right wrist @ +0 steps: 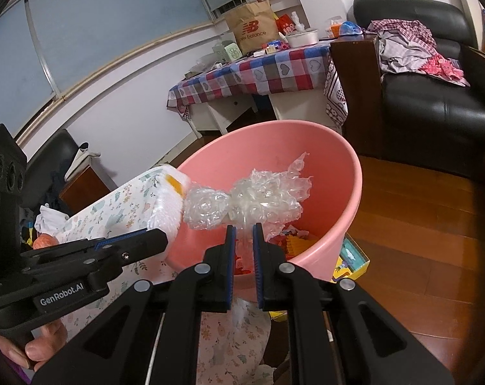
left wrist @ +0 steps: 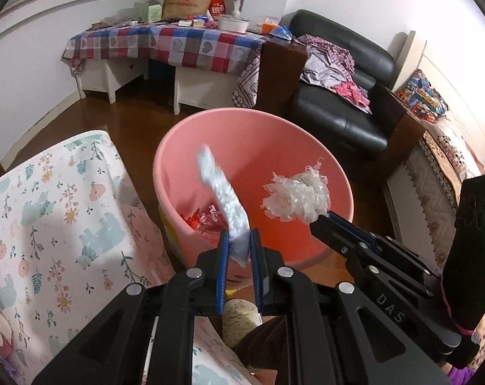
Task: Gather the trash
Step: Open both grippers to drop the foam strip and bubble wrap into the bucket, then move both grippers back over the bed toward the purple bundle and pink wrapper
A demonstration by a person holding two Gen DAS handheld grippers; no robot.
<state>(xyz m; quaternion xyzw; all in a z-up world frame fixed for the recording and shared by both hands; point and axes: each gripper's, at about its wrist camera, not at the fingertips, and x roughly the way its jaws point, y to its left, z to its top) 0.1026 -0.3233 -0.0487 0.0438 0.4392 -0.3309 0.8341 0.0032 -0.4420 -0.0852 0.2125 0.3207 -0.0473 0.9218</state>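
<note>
A pink plastic bin stands on the wooden floor, with red and clear wrappers at its bottom. My left gripper is shut on a long white foam strip that reaches over the bin's mouth. My right gripper is shut on a crumpled wad of clear bubble wrap, held over the bin; the wad also shows in the left wrist view. Both grippers are side by side at the bin's near rim.
A floral-print cushion lies left of the bin. A black leather armchair with clothes stands behind it. A table with a checked cloth and a paper bag is at the back. A colourful box lies by the bin's base.
</note>
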